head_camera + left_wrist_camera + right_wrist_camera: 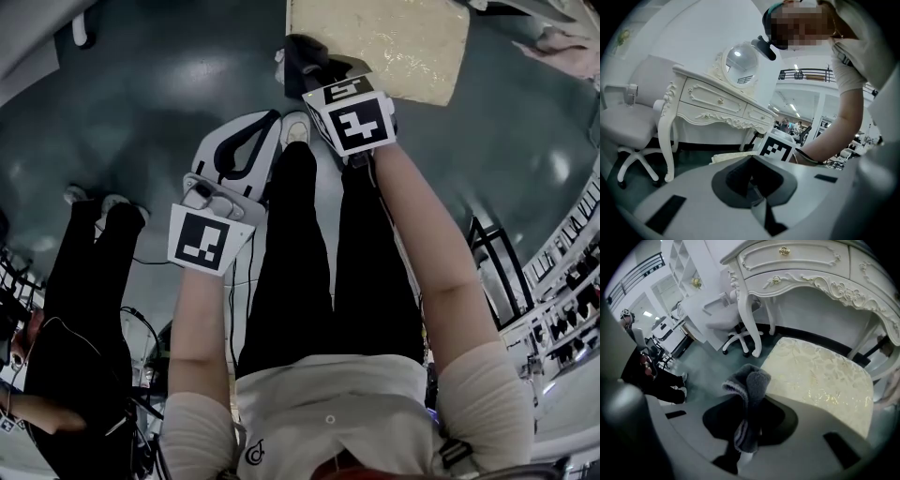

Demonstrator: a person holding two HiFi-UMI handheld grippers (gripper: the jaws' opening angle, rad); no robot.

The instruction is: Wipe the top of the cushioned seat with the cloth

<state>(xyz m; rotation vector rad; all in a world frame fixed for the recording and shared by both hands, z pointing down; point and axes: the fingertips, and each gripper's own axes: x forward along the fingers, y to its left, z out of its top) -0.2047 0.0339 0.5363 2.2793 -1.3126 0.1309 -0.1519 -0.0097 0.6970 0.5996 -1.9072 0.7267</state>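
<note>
Since the right gripper point(749, 401) has its fingers pinched shut on a bunched dark grey fleece cloth point(751, 380), the wipe turns on one relation. The cream, gold-patterned cushioned seat point(820, 376) lies ahead of and below that cloth, filling the right half of the right gripper view. I judge that cloth and seat are not yet touching. The left gripper point(246, 141), mid-left in the head view, is farther from the seat, with its fingers together and empty. No container is in play.
</note>
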